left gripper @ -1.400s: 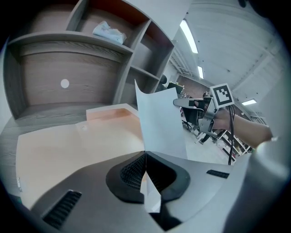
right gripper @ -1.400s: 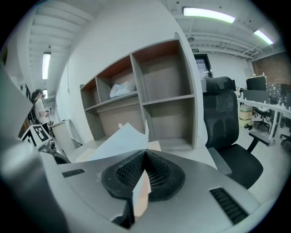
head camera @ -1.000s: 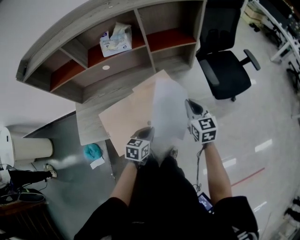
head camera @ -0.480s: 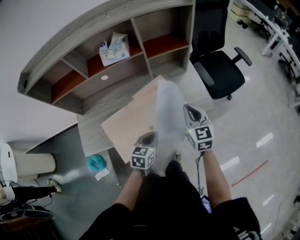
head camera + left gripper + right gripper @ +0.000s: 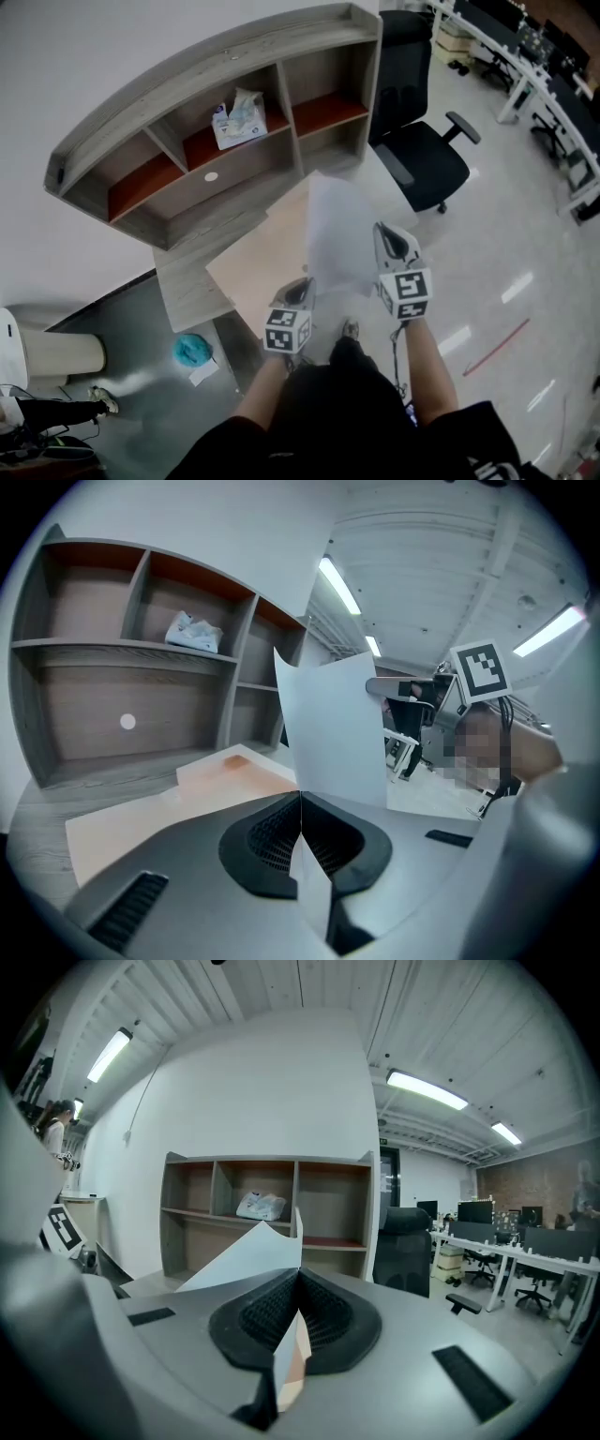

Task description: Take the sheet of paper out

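- Now the left hand-held gripper (image 5: 304, 284) and right hand-held gripper (image 5: 382, 232) each clamp the sheet of paper (image 5: 337, 230).
- Compared with earlier, the sheet of paper is higher above the counter (image 5: 187, 281).

Wooden shelf unit (image 5: 234, 141), office chair (image 5: 422, 164)

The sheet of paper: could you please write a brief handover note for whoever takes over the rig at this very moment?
Left gripper: shut on the sheet of paper, near its lower left corner.
Right gripper: shut on the sheet's right edge.
Things: the sheet is held up in the air above the tan folder, which lies flat on the desk.
Done: the sheet looks clear of the folder.
Left: probably move it aside and set it down.
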Motion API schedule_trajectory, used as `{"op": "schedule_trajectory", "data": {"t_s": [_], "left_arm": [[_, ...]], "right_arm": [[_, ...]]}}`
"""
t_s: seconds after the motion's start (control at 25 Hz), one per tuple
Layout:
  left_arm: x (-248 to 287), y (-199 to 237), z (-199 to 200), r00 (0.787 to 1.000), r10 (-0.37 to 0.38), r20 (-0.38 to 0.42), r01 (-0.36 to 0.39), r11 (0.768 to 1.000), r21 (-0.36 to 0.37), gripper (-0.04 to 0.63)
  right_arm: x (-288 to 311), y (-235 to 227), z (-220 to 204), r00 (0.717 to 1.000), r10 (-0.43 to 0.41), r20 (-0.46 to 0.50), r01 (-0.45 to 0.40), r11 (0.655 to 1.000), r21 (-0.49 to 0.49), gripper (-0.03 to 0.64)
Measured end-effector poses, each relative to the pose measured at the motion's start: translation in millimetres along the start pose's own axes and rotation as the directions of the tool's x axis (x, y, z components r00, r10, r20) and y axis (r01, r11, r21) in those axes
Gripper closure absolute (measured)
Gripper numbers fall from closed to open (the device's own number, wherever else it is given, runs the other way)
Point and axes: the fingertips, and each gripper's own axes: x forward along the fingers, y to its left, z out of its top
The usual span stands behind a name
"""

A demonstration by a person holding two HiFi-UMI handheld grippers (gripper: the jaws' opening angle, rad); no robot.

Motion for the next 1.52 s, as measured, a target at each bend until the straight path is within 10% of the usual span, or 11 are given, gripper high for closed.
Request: {"op": "schedule_trajectory", "data": {"t_s": [1.52], "left_arm": [[-92, -4, -7, 0.986, -0.052, 0.161, 0.040, 0.996, 0.079, 0.551]], "right_arm": [[-94, 90, 38, 0.990, -0.096, 0.103, 0.100, 0.995, -0.029, 0.601]]}}
